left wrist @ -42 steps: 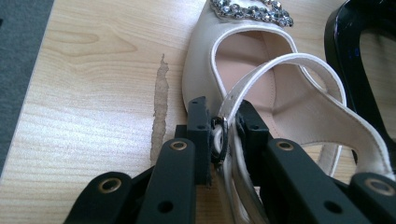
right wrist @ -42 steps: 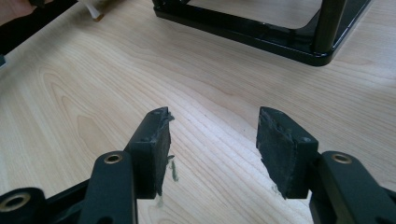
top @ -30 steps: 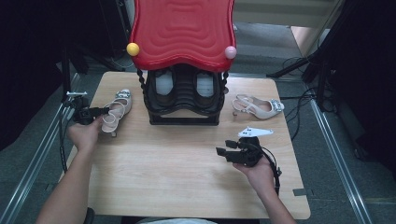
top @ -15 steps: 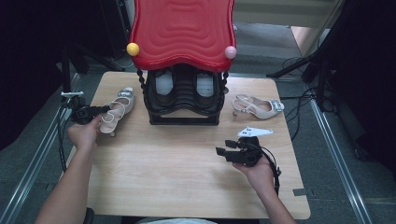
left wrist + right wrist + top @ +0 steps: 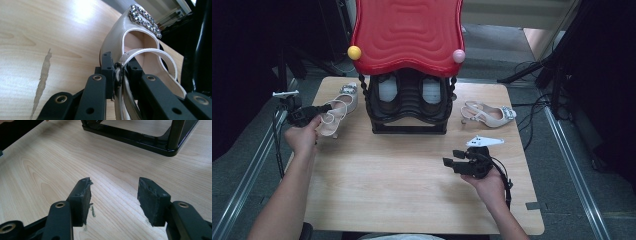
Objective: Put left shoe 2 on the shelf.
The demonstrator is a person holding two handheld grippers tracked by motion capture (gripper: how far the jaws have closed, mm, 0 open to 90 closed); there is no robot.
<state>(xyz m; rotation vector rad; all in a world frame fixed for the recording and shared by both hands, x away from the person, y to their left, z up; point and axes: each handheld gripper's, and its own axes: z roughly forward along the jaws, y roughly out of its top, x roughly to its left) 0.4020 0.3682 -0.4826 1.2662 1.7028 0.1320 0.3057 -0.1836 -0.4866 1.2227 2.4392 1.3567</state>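
Note:
A beige slingback shoe [image 5: 340, 105] with a rhinestone buckle lies at the table's far left, beside the rack. My left gripper [image 5: 323, 108] is shut on its thin heel strap. In the left gripper view the strap [image 5: 150, 51] runs between the jaws of the left gripper [image 5: 119, 68], and the shoe [image 5: 115, 41] points away with its buckle [image 5: 145, 20] at the toe. A matching shoe [image 5: 490, 114] lies on its side at the far right. My right gripper [image 5: 451, 157] rests open on the table near the right front, with nothing in its [image 5: 113, 195] jaws.
A black shoe rack [image 5: 408, 107] with a red wavy top [image 5: 407, 35] stands at the back centre; its base [image 5: 140, 137] lies ahead of the right gripper. Cables trail off the table's right side [image 5: 532, 125]. Bare wood [image 5: 387, 180] spans the front.
My left gripper and the shoe it holds have shifted slightly toward the far side of the table. The right gripper has stayed still.

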